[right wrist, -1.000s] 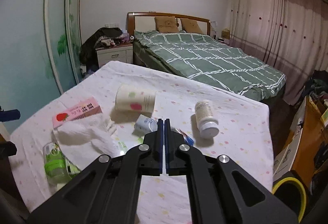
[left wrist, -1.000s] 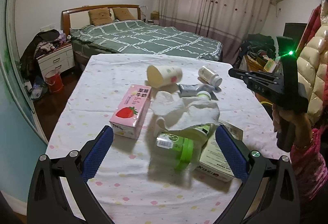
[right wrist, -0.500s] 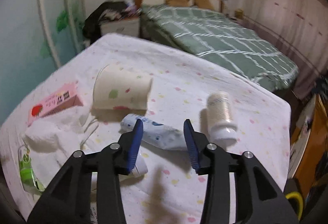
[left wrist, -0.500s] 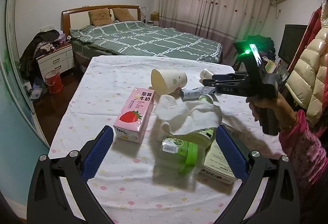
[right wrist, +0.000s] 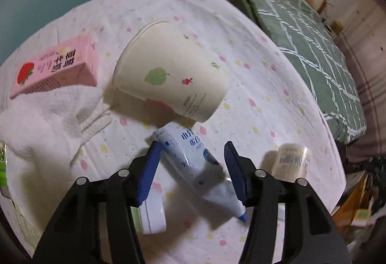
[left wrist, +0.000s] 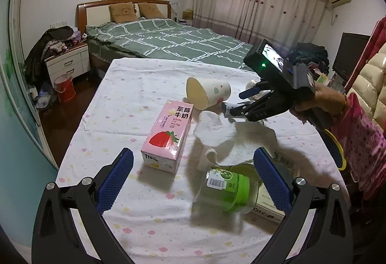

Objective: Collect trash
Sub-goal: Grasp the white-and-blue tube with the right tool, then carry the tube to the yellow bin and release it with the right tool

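nearest, the left hand-held gripper [left wrist: 193,177] hangs wide and empty over the green-lidded jar [left wrist: 229,188] on the counter [left wrist: 125,95]; further on, the right hand-held gripper [right wrist: 191,165] points down, jaws opening around the toothpaste tube [right wrist: 190,157], pads not yet pressing; the tube lies flat, crumpled, pale blue, slantwise, its end just under the tipped paper cup [right wrist: 173,73]; closing off-centre could squirt it sideways or nudge the cup rolling.
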{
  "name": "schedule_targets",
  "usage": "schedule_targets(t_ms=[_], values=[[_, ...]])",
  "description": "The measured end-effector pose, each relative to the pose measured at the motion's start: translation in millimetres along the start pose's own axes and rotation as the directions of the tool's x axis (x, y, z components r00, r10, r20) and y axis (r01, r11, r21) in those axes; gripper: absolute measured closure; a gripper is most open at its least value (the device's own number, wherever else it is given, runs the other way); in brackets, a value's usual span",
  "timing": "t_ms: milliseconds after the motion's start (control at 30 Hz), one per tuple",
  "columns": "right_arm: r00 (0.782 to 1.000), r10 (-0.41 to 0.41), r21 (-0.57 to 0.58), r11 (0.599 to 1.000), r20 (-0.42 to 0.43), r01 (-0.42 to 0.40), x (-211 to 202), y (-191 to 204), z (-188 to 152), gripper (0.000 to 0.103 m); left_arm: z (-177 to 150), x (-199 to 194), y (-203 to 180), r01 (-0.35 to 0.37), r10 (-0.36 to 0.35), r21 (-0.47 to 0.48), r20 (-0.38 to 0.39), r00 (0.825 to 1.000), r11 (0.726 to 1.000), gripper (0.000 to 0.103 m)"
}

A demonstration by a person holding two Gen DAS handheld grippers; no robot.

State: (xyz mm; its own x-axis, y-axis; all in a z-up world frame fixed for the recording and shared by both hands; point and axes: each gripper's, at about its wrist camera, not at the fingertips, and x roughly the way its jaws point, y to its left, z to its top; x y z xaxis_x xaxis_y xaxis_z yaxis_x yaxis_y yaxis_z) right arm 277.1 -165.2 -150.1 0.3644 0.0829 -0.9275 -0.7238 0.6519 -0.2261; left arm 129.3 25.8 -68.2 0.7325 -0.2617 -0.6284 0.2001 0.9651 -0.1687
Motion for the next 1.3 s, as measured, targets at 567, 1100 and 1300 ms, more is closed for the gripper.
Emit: schedule_targets(t_ms=[567, 1100, 1300], values=[[0.986, 0.093, 0.215, 0.969, 0.14, -0.122, -15, -33, -36, 0.079, 0, 7, -13, 0.03, -0.03, 0.029, -0.007, 1.0, 0.999, 0.005], [0.874, -0.114, 0.518, 0.838, 0.473, -0.171, -145, -40, -180, 0.079, -12, -12, -63, 0.118, -0.118, 0.138, -0.007, 0.993, 0.983, 0.005], [0.888, -0.286, 0.715, 0.695, 0.361, -0.068, -149, -75, -282, 0.078, -25, -4, -95, 0.233, -0.224, 0.215, -0.062, 0.973, 0.948, 0.005]])
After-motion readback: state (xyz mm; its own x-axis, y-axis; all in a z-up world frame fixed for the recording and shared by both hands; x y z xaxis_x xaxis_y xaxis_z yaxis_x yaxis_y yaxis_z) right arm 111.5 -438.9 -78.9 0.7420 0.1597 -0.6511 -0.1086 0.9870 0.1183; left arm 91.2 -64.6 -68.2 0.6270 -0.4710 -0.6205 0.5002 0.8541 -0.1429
